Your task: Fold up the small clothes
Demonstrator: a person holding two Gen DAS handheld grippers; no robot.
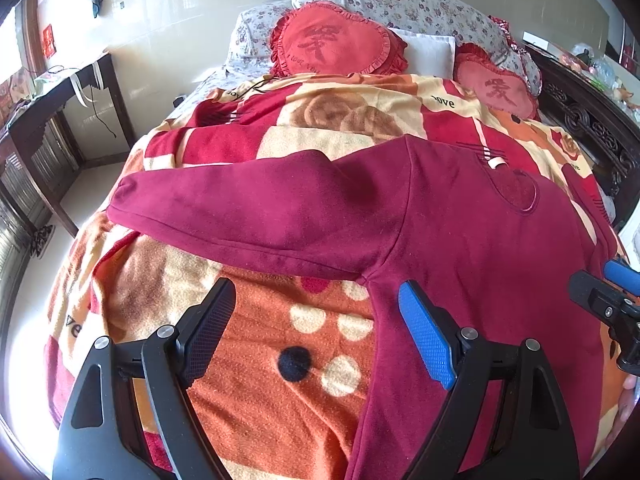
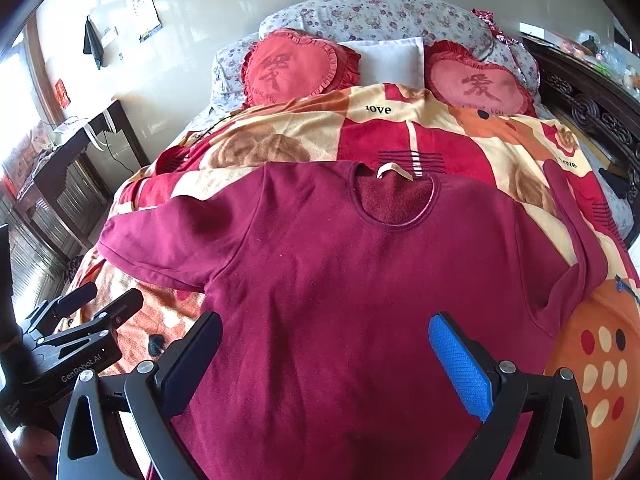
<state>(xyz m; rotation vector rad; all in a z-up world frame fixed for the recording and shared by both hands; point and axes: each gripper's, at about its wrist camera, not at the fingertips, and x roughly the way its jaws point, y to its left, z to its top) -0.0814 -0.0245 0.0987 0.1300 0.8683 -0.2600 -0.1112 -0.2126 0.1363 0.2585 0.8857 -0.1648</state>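
A maroon long-sleeved shirt lies flat, front up, on the patterned blanket, collar toward the pillows. Its left sleeve stretches out to the left; its right sleeve bends up along the body's side. My left gripper is open and empty, hovering over the shirt's left side below the armpit. My right gripper is open and empty above the shirt's lower body. Each gripper shows in the other's view: the right gripper at the right edge, the left gripper at the left.
Two red heart cushions and a white pillow lie at the bed's head. A dark wooden desk stands left of the bed. A carved dark headboard or cabinet runs along the right side.
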